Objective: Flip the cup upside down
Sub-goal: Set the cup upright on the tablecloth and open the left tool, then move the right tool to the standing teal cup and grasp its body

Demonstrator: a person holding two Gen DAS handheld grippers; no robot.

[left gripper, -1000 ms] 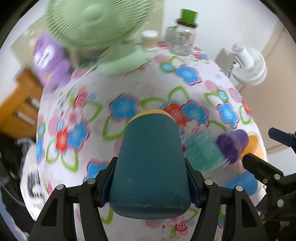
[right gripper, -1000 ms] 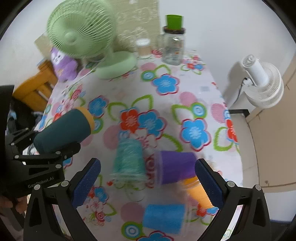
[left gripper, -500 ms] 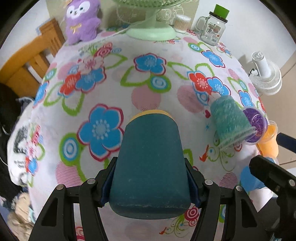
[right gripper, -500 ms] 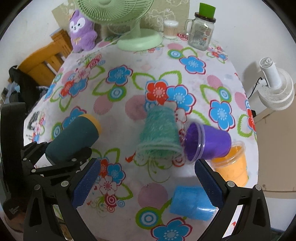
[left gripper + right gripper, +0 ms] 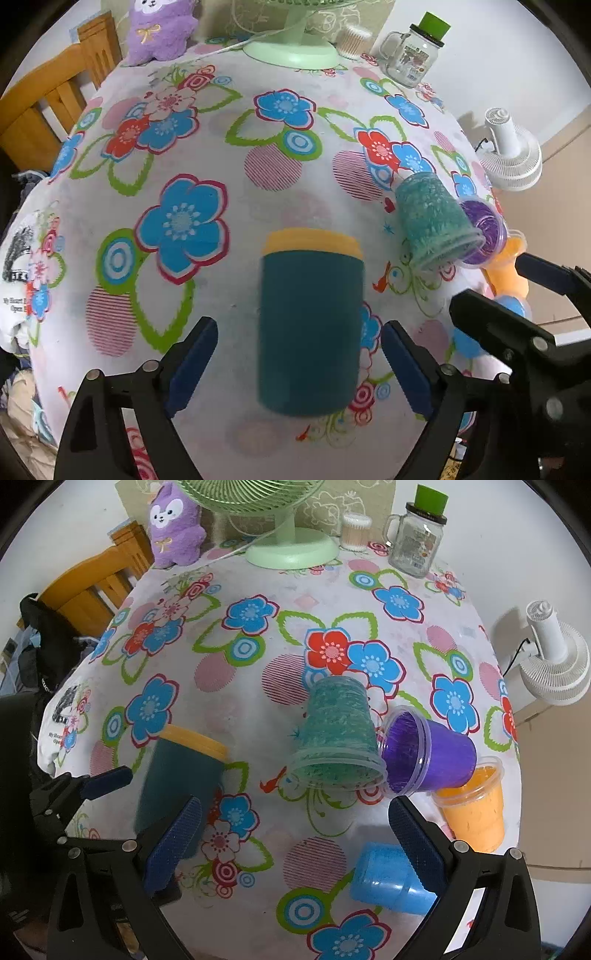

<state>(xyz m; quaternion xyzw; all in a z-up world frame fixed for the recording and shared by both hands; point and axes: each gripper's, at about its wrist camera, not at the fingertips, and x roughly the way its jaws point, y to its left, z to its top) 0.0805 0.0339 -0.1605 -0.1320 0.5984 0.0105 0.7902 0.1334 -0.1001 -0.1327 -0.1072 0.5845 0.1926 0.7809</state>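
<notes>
Released since half a second ago, the dark teal cup [image 5: 310, 325] no longer sits clamped between my left fingers [image 5: 195, 354]; the pads now stand spread apart, with a visible gap on each side of the cup. The cup appears blurred. Its yellow rim band points away from me, toward the far side of the surface [image 5: 229, 122], and its closed base points toward my camera. I cannot tell whether it already rests on the floral cloth or sits just above it.

In the right wrist view, the same cup [image 5: 177, 775] lies at the near left of the surface, beside my left gripper [image 5: 103, 779]. My right fingers [image 5: 173, 845] are spread wide and grasp nothing.

Ahead of the right gripper [image 5: 295, 849], a green cup [image 5: 338, 734] lies on its side, mouth toward me, touching a purple cup [image 5: 432, 757] that also lies tipped over. An orange cup [image 5: 472, 808] stands upright just beside the purple one. A blue cup [image 5: 388, 878] lies on its side near my right-hand pad.

A green fan base [image 5: 291, 550], a glass jar [image 5: 415, 542] and a purple plush toy [image 5: 175, 528] stand along the far edge.
</notes>
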